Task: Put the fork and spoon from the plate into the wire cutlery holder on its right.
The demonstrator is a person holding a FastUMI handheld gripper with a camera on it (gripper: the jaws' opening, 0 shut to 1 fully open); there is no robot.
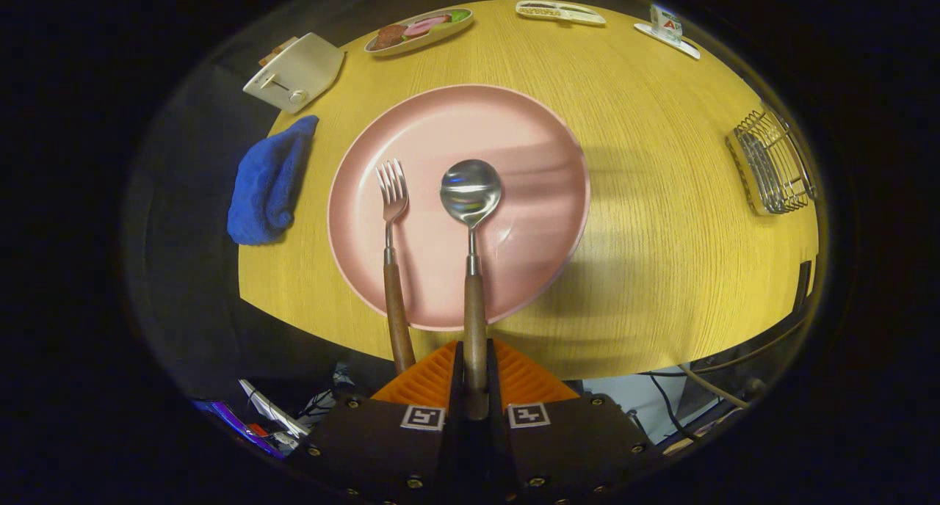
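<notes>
We see the gripper (475, 365) closed down on the spoon (471, 219), its two orange fingers (429, 380) pressing the wooden handle from either side near its end. The spoon runs straight ahead from the fingers, its metal bowl over the middle of the pink plate (529, 145); whether the bowl touches the plate we cannot tell. The fork (393, 248) lies just left of the spoon and roughly parallel, tines on the plate, wooden handle sticking out over the near rim and ending beside the left finger, apart from it.

The plate sits on a round yellow wooden table (661, 255). The wire cutlery holder (775, 164) stands well to the right of the plate, near the table's edge. Left of the plate we note a blue cloth (268, 182) at the table's rim, and beyond it a white toaster (294, 72). At the far side lie a tray of food (418, 29), a second small tray (559, 11) and a small carton (667, 25).
</notes>
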